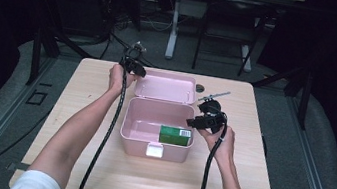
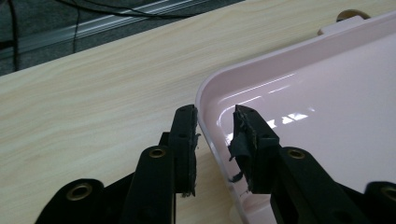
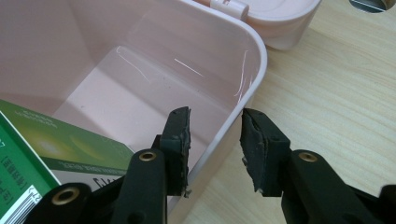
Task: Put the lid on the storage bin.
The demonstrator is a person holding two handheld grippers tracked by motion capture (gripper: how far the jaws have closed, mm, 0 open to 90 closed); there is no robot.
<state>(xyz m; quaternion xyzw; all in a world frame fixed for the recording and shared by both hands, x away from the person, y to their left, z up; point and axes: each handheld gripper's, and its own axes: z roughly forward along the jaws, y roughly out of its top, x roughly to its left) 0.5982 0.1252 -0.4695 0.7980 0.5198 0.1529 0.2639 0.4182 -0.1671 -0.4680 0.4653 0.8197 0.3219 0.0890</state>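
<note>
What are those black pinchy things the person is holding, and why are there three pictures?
They are grippers, hand-held tongs with two jaws. The person holds the left gripper and the right gripper, one in each hand. One picture comes from a camera above the wooden table. The other two come from small cameras riding on each gripper. On the table sits a pink box with its lid open. A green carton lies inside. The left gripper straddles the lid's edge and the right one straddles the box's wall. Both are open, so nothing is squeezed yet.

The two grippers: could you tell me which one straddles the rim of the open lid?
The left gripper; its jaws flank the pink lid edge, while the right gripper straddles the box wall.
</note>
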